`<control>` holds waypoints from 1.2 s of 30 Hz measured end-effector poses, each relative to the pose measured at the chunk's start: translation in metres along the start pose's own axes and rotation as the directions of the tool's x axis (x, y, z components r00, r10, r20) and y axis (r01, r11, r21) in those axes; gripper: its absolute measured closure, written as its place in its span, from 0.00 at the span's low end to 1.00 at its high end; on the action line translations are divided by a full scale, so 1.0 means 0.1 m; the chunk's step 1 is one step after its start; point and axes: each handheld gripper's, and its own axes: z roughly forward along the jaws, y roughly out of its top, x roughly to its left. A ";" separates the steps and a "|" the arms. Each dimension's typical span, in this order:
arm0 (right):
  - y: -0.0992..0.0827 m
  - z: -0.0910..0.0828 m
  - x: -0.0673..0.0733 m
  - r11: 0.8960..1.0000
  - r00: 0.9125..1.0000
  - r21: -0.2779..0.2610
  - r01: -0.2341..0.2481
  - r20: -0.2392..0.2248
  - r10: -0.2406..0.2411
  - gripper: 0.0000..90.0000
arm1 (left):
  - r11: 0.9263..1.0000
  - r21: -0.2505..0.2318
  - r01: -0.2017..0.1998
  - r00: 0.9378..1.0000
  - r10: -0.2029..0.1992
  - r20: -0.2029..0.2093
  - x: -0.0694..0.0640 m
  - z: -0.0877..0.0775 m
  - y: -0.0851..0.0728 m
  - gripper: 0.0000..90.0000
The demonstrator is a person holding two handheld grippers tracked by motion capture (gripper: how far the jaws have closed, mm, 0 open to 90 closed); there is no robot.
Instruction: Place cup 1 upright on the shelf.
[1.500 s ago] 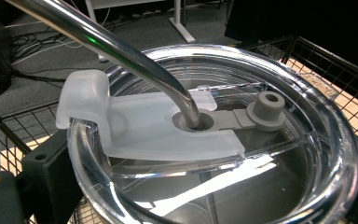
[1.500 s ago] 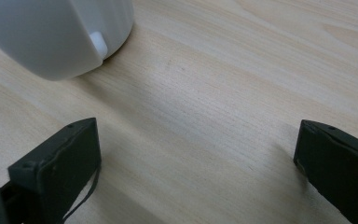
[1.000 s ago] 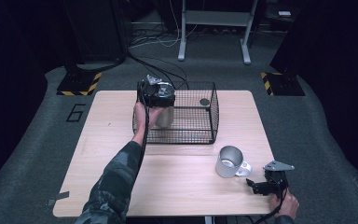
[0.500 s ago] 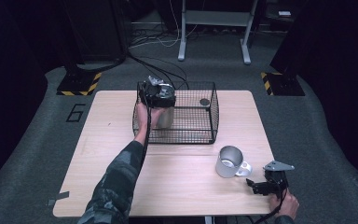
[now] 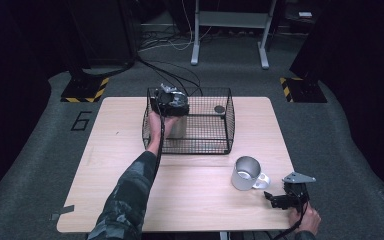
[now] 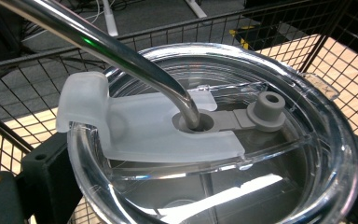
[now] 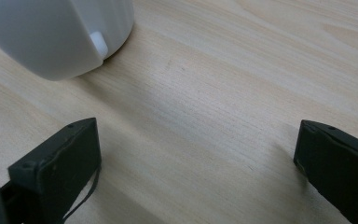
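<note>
The table point(image 5: 130, 165) was pale wood, and a black wire basket point(image 5: 227, 125) stood on its far half. Inside the basket, at its left end, the left gripper point(image 5: 170, 102) held a tumbler point(image 5: 176, 127) from above, the person's hand wrapped around the tool just over the rim. In the left gripper view the jaws sat tight against either side of the clear lid point(image 6: 307, 140), so that gripper was clamped on the tumbler. Whether the tumbler's base already touched the basket floor could not be told.

The step in hand looked like setting the tumbler in the basket. The next move would call for lowering it until it stood steady, then spreading the jaws and lifting straight up, clear of the straw and the wire walls.

Near the front right of the table stood a metal mug point(image 5: 246, 173), handle toward the right gripper point(image 5: 280, 200), which rested low on the wood just beside it. Its jaws stood wide apart with nothing between them; in the right gripper view the mug's pale wall point(image 7: 51, 37) lay ahead and to the left, apart from both jaws.

The tumbler had a steel body and a transparent lid with a frosted slider point(image 6: 135, 130), a small grey plug point(image 6: 266, 109), and a bent steel straw point(image 6: 121, 51) passing through the hole.
</note>
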 end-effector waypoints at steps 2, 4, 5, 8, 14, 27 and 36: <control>0.00 0.00 0.00 1.000 1.000 0.000 0.000 0.000 0.000 0.00 | 1.000 0.007 0.000 1.000 0.000 0.001 0.00 0.01 -0.01 0.04; 0.00 0.00 0.00 1.000 1.000 -0.001 0.000 0.000 0.000 0.00 | 1.000 0.017 0.003 1.000 -0.003 -0.001 0.02 0.03 -0.02 0.04; 0.00 0.00 0.00 1.000 1.000 0.000 0.000 0.000 0.000 0.00 | 1.000 0.020 0.007 1.000 -0.007 -0.001 0.02 0.04 -0.03 0.04; 0.00 0.00 0.00 1.000 1.000 -0.001 0.000 0.001 0.000 0.00 | 1.000 0.009 0.022 1.000 -0.022 0.000 0.04 0.04 -0.05 0.04; 0.00 0.00 0.00 1.000 1.000 -0.002 0.001 0.001 -0.001 0.00 | 0.999 0.002 0.033 0.999 -0.033 0.002 0.05 0.02 -0.10 0.04; 0.00 0.00 0.00 1.000 1.000 0.000 -0.001 0.000 0.001 0.00 | 1.000 0.030 -0.002 1.000 0.002 0.016 0.04 -0.06 -0.13 0.04; 0.00 0.00 0.00 1.000 1.000 -0.001 0.000 0.000 0.000 0.00 | 0.999 0.033 0.000 1.000 -0.001 0.014 0.04 -0.07 -0.13 0.04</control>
